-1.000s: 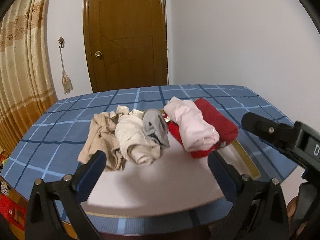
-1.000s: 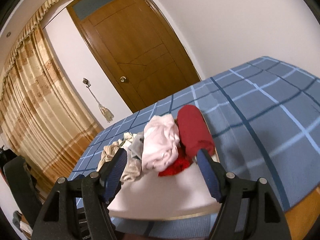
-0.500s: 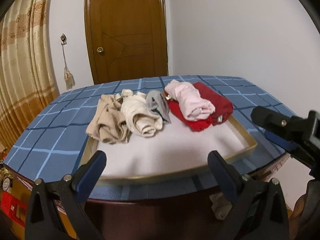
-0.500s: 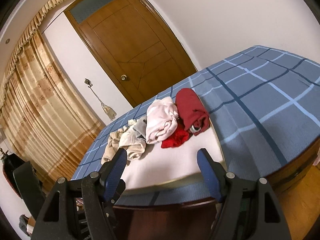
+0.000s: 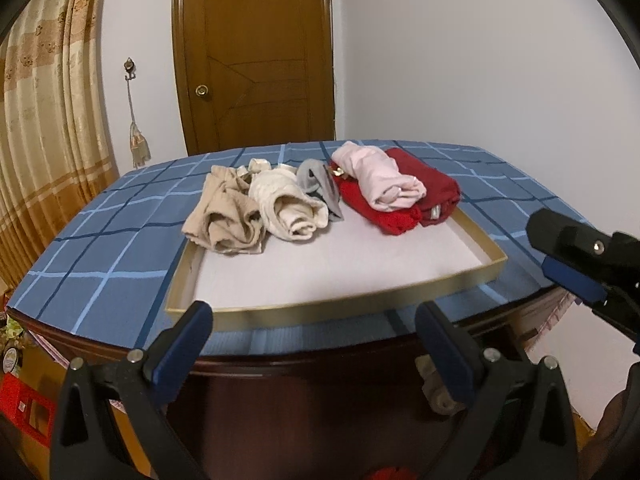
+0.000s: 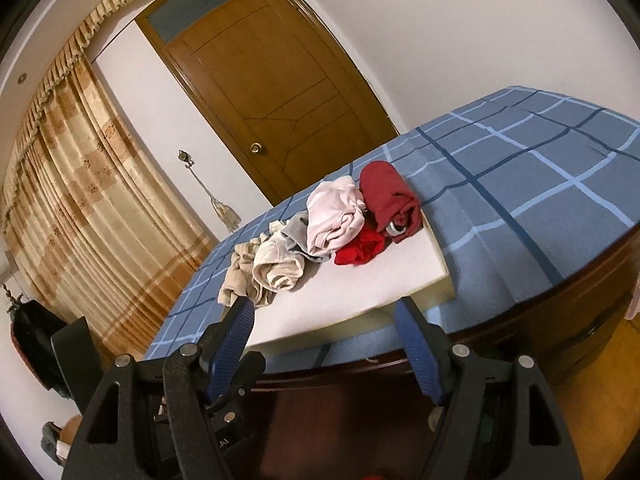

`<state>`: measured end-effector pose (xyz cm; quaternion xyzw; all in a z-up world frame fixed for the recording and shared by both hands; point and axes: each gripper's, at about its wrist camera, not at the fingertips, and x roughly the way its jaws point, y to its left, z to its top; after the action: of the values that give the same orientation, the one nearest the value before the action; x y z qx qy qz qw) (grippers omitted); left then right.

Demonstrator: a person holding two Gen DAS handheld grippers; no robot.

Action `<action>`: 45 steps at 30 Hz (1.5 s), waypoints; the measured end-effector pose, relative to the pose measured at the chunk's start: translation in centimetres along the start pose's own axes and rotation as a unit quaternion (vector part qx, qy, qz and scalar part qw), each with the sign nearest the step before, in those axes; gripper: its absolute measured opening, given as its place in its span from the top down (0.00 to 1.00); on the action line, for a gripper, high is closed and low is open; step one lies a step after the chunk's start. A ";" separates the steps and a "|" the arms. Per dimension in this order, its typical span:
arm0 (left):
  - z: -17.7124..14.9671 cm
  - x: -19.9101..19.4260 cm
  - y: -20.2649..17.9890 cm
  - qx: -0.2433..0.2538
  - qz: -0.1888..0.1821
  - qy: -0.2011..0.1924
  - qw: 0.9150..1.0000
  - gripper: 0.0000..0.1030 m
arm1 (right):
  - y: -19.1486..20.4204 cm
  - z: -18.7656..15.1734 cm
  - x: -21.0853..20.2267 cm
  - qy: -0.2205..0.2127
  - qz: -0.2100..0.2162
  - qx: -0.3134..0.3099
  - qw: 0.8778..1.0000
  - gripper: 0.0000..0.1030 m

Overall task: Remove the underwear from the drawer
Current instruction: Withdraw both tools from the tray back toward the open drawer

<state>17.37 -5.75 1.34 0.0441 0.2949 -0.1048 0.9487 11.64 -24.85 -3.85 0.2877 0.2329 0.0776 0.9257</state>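
Presently: blue-checked cloth-covered surface point(image 5: 120, 248) carrying a shallow gold-rimmed white-lined tray point(image 5: 360, 308), presumably the landing place, with rolled underwear in beige, cream, grey, pink and red point(image 5: 320, 196) bunched at its far end; left gripper point(image 5: 316, 344) and right gripper point(image 6: 324, 344) both open, empty, short of it.
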 end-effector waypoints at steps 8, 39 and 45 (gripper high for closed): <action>-1.5 -0.8 0.0 0.002 -0.005 0.007 1.000 0.00 | 0.0 -1.9 -2.0 0.001 -0.013 -0.013 1.000 0.27; -8.5 -0.9 1.6 0.029 -0.002 0.092 0.995 0.00 | -3.4 -7.5 -5.2 0.039 -0.071 -0.025 0.996 0.28; -9.9 -0.4 1.6 0.044 -0.009 0.115 0.992 0.00 | -3.7 -8.7 -4.9 0.057 -0.069 -0.026 0.996 0.28</action>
<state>11.98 -2.70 -6.50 0.0950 0.3978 -0.1201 0.9046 3.22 -24.96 -10.43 0.2422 0.3029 0.0356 0.9210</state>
